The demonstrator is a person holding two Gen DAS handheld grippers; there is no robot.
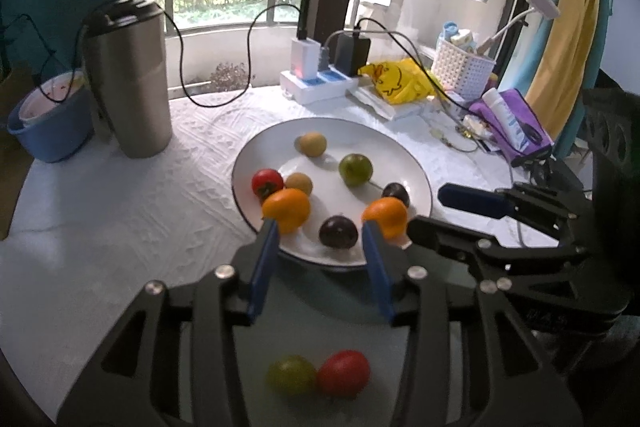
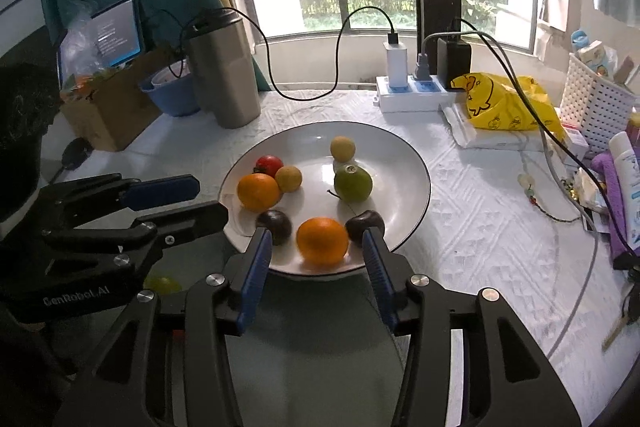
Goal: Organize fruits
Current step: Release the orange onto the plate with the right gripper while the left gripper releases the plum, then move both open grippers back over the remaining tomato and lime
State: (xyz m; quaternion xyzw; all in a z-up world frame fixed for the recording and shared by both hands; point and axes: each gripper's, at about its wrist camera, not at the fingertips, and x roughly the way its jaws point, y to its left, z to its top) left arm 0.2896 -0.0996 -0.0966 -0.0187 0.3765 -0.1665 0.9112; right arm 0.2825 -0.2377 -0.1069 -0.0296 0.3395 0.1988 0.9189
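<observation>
A white plate (image 1: pixel 360 137) (image 2: pixel 394 163) holds several fruits: two oranges, two dark plums, a red tomato (image 1: pixel 267 182), a green fruit (image 1: pixel 355 169) and two tan ones. My left gripper (image 1: pixel 320 227) is open over the plate's near rim, with a dark plum (image 1: pixel 338 231) between its blue pads but untouched. My right gripper (image 2: pixel 315 233) is open too, and an orange (image 2: pixel 322 241) lies loose between its pads. Each gripper shows in the other's view: the right gripper (image 1: pixel 426 211) and the left gripper (image 2: pixel 212 199). A green fruit (image 1: pixel 290 375) and a red fruit (image 1: pixel 344 373) lie on the table below my left gripper.
A steel tumbler (image 1: pixel 128 79) and a blue bowl (image 1: pixel 52 123) stand to the left of the plate. Behind it are a power strip (image 1: pixel 316 83) with chargers and cables, a yellow bag (image 1: pixel 396 83), a white basket (image 1: pixel 464 67) and purple cloth (image 1: pixel 516 119). A cardboard box (image 2: pixel 108 115) sits far left.
</observation>
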